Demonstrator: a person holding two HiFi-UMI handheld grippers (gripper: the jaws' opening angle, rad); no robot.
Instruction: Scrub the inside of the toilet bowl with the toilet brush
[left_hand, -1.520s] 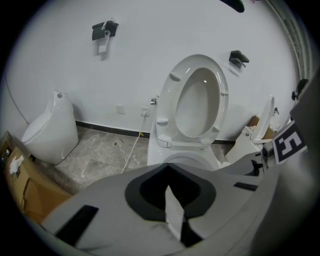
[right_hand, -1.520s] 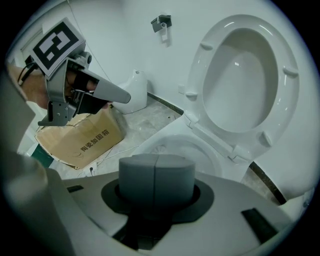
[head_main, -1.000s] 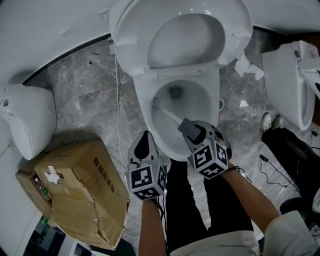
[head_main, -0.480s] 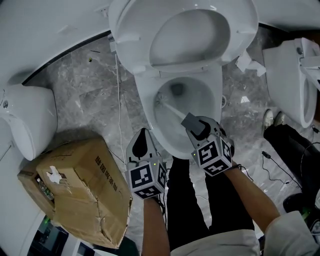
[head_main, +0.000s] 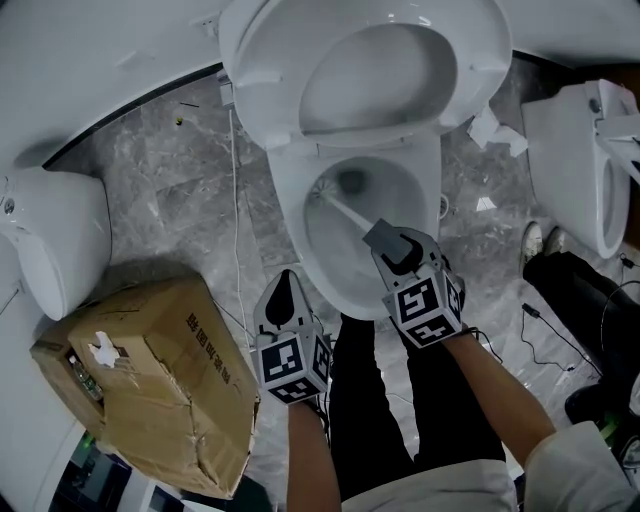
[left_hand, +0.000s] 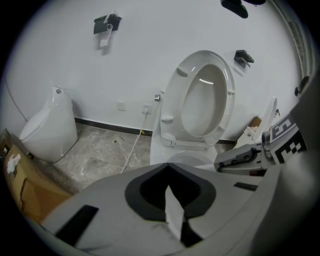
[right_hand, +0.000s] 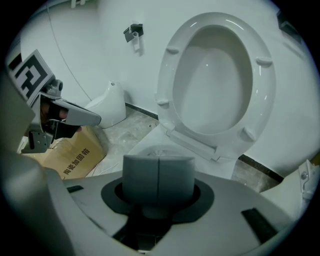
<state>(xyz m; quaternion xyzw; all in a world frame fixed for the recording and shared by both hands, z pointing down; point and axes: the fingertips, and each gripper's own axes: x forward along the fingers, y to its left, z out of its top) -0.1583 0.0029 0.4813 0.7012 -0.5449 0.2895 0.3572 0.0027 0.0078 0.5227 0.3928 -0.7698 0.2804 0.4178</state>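
The white toilet (head_main: 290, 185) stands with its lid and seat (head_main: 370, 70) raised. My right gripper (head_main: 386, 243) is shut on the grey end block of the toilet brush handle (right_hand: 158, 175). The white shaft (head_main: 352, 216) slants down into the bowl. The bristle head (head_main: 322, 191) rests against the bowl's left inner wall, near the dark drain (head_main: 351, 181). My left gripper (head_main: 284, 297) hovers in front of the bowl's near left rim, jaws together. A thin white sliver (left_hand: 173, 217) shows in their seam; I cannot tell what it is.
A battered cardboard box (head_main: 150, 380) sits on the marble floor at lower left, with a white urinal (head_main: 55, 245) behind it. A second white fixture (head_main: 575, 160) stands at right with crumpled paper (head_main: 497, 130) and black cables (head_main: 545, 335) nearby. The person's dark trousers (head_main: 370, 400) are right below the bowl.
The right gripper has rolled a little and edged toward the bowl. The brush head has slid slightly toward the back of the bowl's left wall. The left gripper has stayed put.
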